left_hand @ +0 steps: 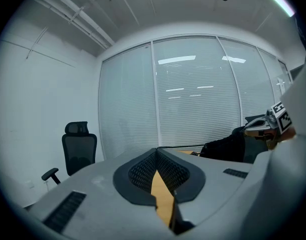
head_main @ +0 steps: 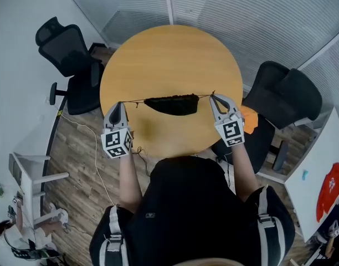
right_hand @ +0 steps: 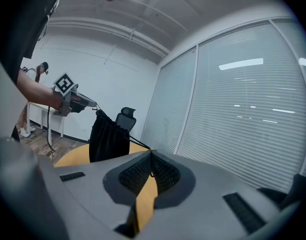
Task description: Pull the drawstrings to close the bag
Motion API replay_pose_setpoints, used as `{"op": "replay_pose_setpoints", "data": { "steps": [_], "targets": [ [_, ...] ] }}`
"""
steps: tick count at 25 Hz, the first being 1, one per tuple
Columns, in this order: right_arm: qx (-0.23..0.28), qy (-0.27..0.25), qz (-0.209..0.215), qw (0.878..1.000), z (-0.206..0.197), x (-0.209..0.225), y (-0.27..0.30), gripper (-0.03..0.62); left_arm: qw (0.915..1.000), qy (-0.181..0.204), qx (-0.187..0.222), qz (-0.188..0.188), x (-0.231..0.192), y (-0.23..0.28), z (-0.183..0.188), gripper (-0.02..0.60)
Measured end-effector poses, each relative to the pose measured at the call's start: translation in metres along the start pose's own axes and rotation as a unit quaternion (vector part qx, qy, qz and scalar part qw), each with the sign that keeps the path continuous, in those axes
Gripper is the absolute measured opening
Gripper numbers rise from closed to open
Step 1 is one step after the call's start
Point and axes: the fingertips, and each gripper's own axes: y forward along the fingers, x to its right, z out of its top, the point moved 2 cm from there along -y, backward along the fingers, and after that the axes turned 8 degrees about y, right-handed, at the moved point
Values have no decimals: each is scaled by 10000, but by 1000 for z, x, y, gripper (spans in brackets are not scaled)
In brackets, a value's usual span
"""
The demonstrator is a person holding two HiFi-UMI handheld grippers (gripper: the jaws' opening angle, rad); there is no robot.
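Note:
A black drawstring bag hangs above the round wooden table, its mouth gathered shut along a taut cord. My left gripper is shut on the left drawstring. My right gripper is shut on the right drawstring. In the left gripper view the closed left gripper pinches a thin cord that runs right to the bag, with the right gripper beyond. In the right gripper view the cord leads from the closed right gripper to the hanging bag and the left gripper.
A black office chair stands left of the table, another at the right with an orange item beside it. A white stand and a cable are on the wood floor at left. Glass partition walls run behind.

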Motion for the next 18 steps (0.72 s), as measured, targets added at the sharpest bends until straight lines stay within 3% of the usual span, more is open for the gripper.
{"op": "replay_pose_setpoints", "data": {
  "steps": [18],
  "targets": [
    [130, -296, 300, 9990, -3, 3, -7, 60, 9974, -137, -37, 709, -8, -53, -8, 15]
  ]
}}
